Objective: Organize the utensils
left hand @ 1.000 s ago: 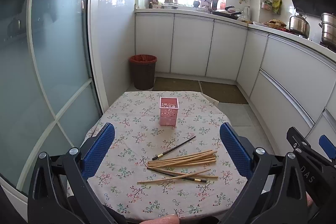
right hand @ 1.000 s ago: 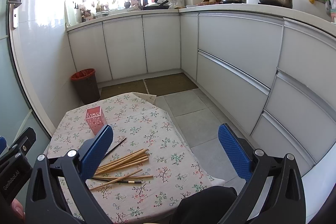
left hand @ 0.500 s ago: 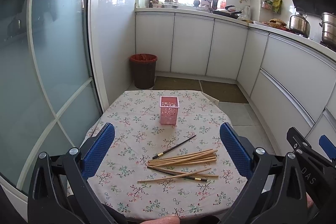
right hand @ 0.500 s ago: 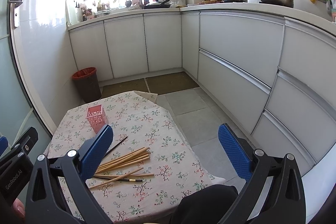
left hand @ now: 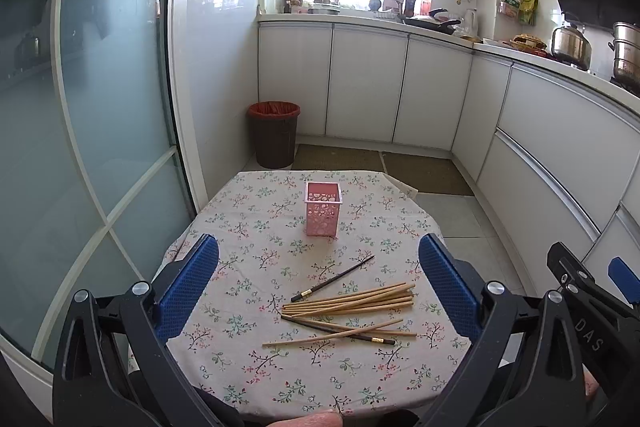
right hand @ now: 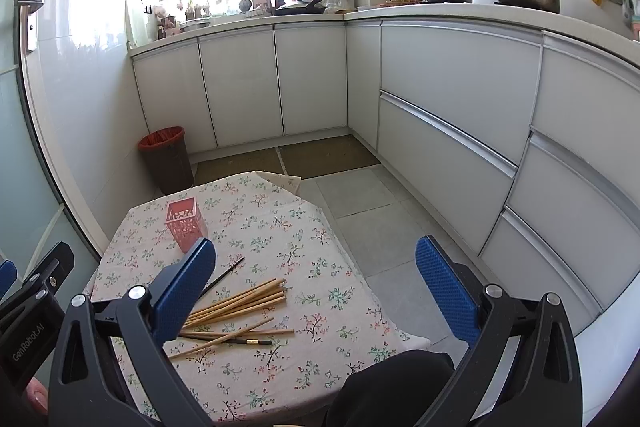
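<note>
— Left gripper [left hand: 318, 281] first: anything different from a second ago?
— Hardly. Its blue pads are spread wide with nothing between them, and it hangs above the near edge of the desk [left hand: 248, 211] as before. The view has only drifted back a touch, so the pink holder [left hand: 323, 209] sits slightly higher in the picture.
— And the right gripper [right hand: 316, 287]?
— Same story: pads wide apart, empty, held off the desk's right side. No chopstick has shifted.
— Where are they?
— The chopsticks [left hand: 348, 301] lie loose on the flowered cloth, near the front edge, well apart from the holder, which stands upright farther back. Most are pale wood; two are dark, one dark chopstick [left hand: 332, 279] lying apart just behind the pile.
— Anything hard to see?
— From the right wrist, the left pad [right hand: 186, 291] covers the pile's left ends and part of the holder's base. An exact count is beyond me where the sticks cross.
</note>
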Tool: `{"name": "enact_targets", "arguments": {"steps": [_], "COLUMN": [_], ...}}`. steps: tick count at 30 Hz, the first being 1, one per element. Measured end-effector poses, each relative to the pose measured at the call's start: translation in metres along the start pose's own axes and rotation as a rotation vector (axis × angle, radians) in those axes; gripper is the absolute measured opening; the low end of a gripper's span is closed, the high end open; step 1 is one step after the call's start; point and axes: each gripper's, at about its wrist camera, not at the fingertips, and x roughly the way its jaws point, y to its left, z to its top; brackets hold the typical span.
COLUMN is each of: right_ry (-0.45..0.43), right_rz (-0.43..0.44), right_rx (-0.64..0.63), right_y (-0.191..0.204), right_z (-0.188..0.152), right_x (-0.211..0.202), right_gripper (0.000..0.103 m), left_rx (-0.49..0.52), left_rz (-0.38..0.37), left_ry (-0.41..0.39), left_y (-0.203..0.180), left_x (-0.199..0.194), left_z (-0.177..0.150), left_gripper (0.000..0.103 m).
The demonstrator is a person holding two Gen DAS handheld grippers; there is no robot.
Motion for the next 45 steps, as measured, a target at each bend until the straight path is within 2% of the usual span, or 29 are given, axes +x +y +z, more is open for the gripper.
{"name": "enact_targets", "arguments": {"steps": [38, 45], "right_ry": [0.019, 0.075], "right_rz": [0.002, 0.017], "right_rx": [-0.001, 0.007], "right_y": [0.001, 0.000], "right_z": [-0.006, -0.007], "right_x": [0.003, 0.021], "right_gripper": [0.098, 0.098], "left_rx": [0.004, 0.015], "left_rz": [0.006, -0.001], "left_ry": [0.024, 0.055], "left_y": [-0.001, -0.002], "left_x": [0.005, 0.020], "left_z": [-0.005, -0.003], "left_gripper": [0.096, 0.096]}}
